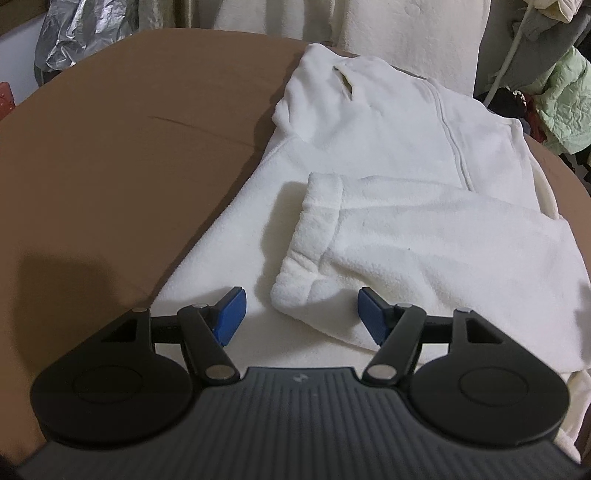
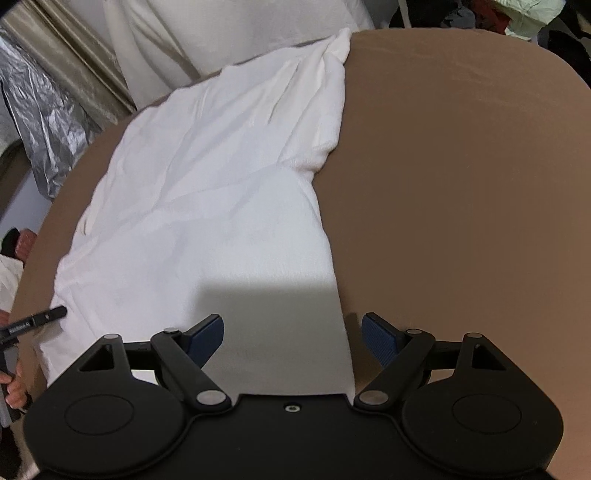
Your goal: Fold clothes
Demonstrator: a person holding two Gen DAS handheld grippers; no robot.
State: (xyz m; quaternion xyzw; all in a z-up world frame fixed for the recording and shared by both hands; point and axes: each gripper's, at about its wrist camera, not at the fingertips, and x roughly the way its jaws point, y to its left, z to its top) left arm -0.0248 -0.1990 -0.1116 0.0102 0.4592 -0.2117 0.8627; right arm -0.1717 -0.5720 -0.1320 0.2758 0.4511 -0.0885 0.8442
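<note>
Left wrist view: the left gripper point(image 1: 298, 314) hovers low over a white fleece point(image 1: 388, 147), jaws spread wide and holding nothing.
Sleeve: one sleeve point(image 1: 424, 251) is already folded across the body; its cuff point(image 1: 310, 243) lies just ahead of the blue pads point(image 1: 231, 314), a little right of centre between them.
Long axis, left view: the sleeve runs from the cuff near the gripper away to the right; the body stretches ahead toward the far table edge, with a zip seam point(image 1: 452, 140) along it.
Right gripper: the right gripper point(image 2: 292, 339) is also wide apart and empty, hanging above the fleece's near right edge point(image 2: 343, 332), which passes between its pads.
Long axis, right view: the fleece point(image 2: 207, 206) reaches ahead and left from this gripper; a second sleeve point(image 2: 317, 122) lies alongside the body's right edge, its cuff at the far end.
Nearer hand: by my judgement, the left is closer to the folded cuff and the right to the unfolded side, so the right side looks like the next part to bring over.
Surface: a brown table point(image 2: 461, 184), smooth, with the fleece lying flat and slightly creased.
Room: a silver bag point(image 1: 77, 33), pale drapes point(image 1: 406, 29) and piled clothes point(image 1: 561, 103) stand beyond the table.
Risk: thick fleece may slip from a shallow pinch.
</note>
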